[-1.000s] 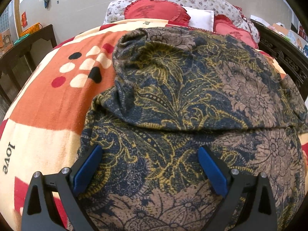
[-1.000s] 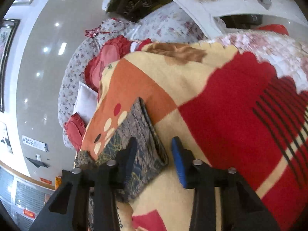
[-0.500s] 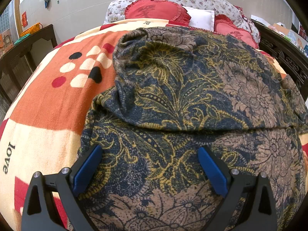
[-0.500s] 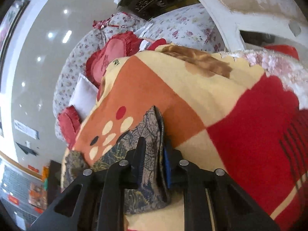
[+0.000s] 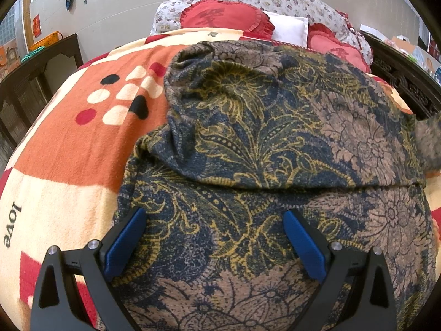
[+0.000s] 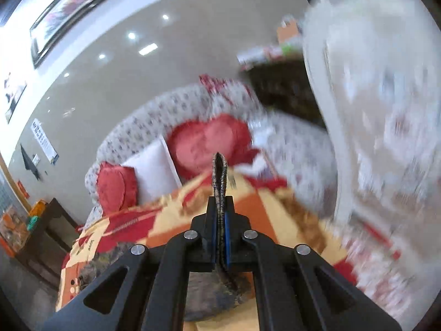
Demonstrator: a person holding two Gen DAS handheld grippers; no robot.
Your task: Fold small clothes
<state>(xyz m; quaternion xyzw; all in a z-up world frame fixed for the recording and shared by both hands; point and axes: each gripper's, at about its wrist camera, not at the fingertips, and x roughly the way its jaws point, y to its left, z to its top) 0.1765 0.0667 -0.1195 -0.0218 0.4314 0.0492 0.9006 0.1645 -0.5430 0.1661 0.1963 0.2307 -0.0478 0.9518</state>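
Observation:
A dark blue, gold and brown floral garment (image 5: 261, 143) lies spread over the patterned bed blanket (image 5: 69, 151), its upper part folded down across the middle. My left gripper (image 5: 215, 237) hovers open just over the near part of the cloth, its blue pads (image 5: 125, 241) wide apart with fabric below them. My right gripper (image 6: 219, 220) is shut on an edge of the same garment (image 6: 219, 176), which sticks up between its fingers while the rest hangs down toward the bed. At the right edge of the left wrist view a lifted, blurred piece of the cloth (image 5: 428, 140) shows.
Red heart cushions (image 5: 220, 18) and a white pillow (image 5: 289, 29) lie at the head of the bed against a floral headboard. Dark wooden furniture (image 5: 33, 82) stands to the left and a carved dark frame (image 5: 405, 82) to the right.
My right gripper closed on the garment's edge, then rose sharply with it while rolling; its view is now blurred. The left gripper stayed still. A lifted bit of cloth appeared at the right.

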